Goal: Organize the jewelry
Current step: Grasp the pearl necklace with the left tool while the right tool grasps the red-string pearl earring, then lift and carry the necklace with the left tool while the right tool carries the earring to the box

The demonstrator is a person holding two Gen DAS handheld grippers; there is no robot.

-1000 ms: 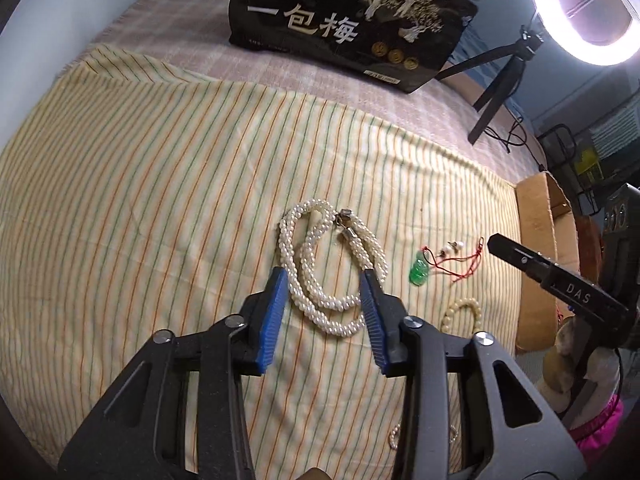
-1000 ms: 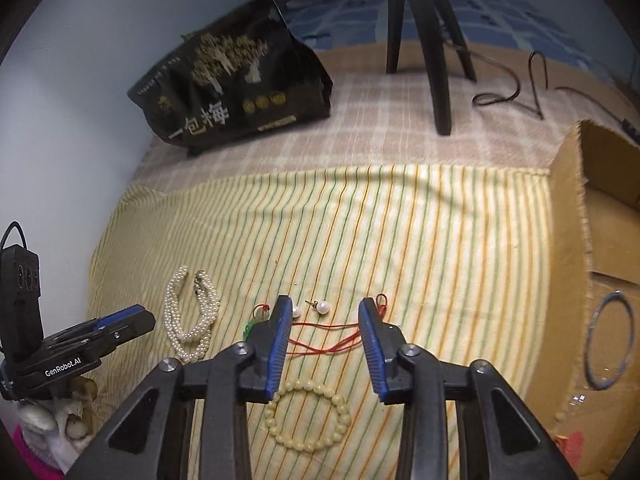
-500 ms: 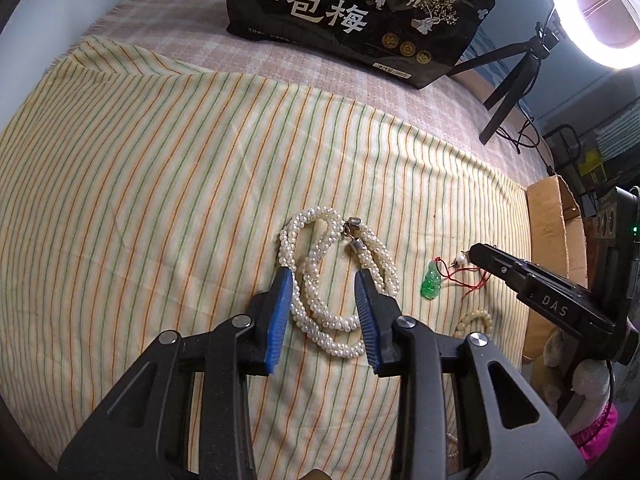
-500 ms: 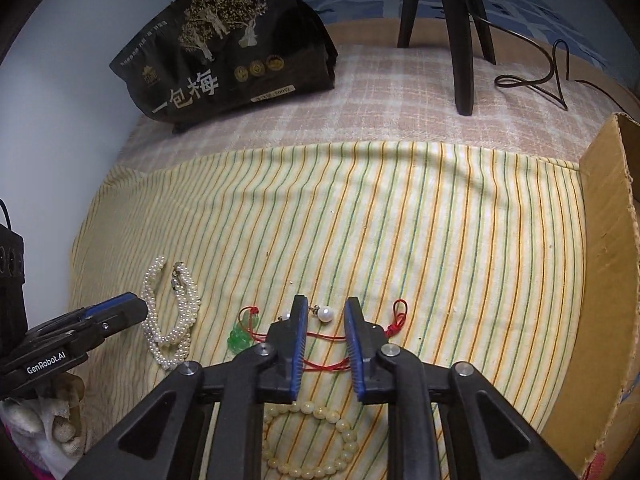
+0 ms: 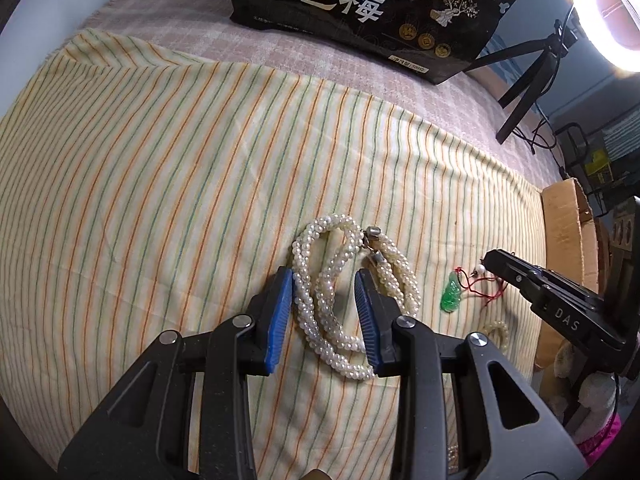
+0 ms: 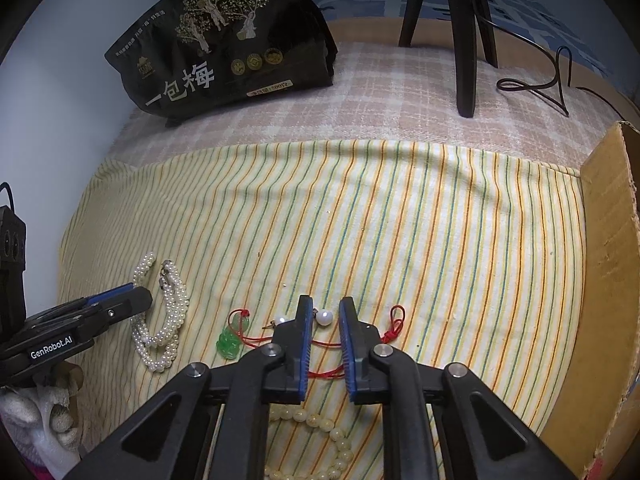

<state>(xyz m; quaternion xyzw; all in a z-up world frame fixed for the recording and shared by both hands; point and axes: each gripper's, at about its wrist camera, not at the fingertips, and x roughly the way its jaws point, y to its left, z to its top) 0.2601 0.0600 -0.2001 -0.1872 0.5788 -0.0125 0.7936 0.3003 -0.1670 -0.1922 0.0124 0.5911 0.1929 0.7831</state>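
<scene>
the left gripper [image 5: 325, 286] straddles the limp, slippery pearl necklace [image 5: 352, 280] on the striped cloth [image 5: 160, 160], jaws half open, best pinched across bunched strands, while the right gripper [image 6: 323, 312] narrows around a tiny pearl earring [image 6: 324, 317]

black snack bag [image 6: 224, 40], cardboard box [image 6: 608, 272], tripod [image 5: 528, 72]

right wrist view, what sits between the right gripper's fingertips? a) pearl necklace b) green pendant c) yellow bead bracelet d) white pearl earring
d: the right gripper brackets a white pearl earring; the green pendant lies off to its left, the pearl necklace farther left, and the yellow bead bracelet under the gripper body.
</scene>
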